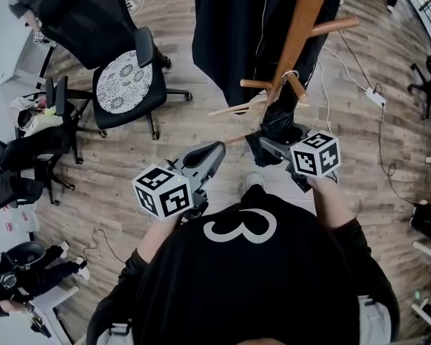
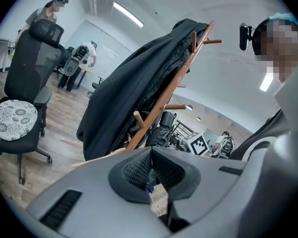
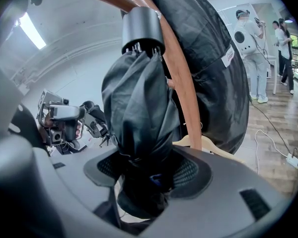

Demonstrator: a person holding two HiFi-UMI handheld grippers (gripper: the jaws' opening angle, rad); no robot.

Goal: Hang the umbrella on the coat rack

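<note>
The umbrella [image 3: 139, 113], a folded black one, is clamped in the right gripper [image 3: 151, 175]. Its lower end sinks out of sight between the ribbed pads [image 3: 191, 172]. Its cylindrical end [image 3: 141, 29] stands up against the coat rack [image 3: 181, 83], touching or just beside the pole; which of the two cannot be told. In the head view the umbrella [image 1: 279, 123] is only a dark bundle at the pole's foot, partly covered by the right gripper [image 1: 271, 144]. A pale loop [image 1: 291, 74] sits at a peg, and it is not clear what it belongs to.

The left gripper [image 2: 151, 165] is clenched on nothing, its pads meeting. It is held low and apart from the rack, left of the other gripper in the head view [image 1: 217, 148].

The top of the coat rack [image 1: 302, 27] is cut off by the head view's upper edge. A black coat [image 1: 230, 27] covers one side of the rack.

The head view shows two grippers, one umbrella, one rack with three visible pegs [image 1: 334, 26], one coat and one wooden hanger [image 1: 237, 108]. It also shows one office chair [image 1: 126, 81] with a patterned cushion. Other dark chairs [image 1: 21, 157] at the left edge are cropped. One power strip [image 1: 376, 98] lies on the wooden floor [image 1: 201, 131].
</note>
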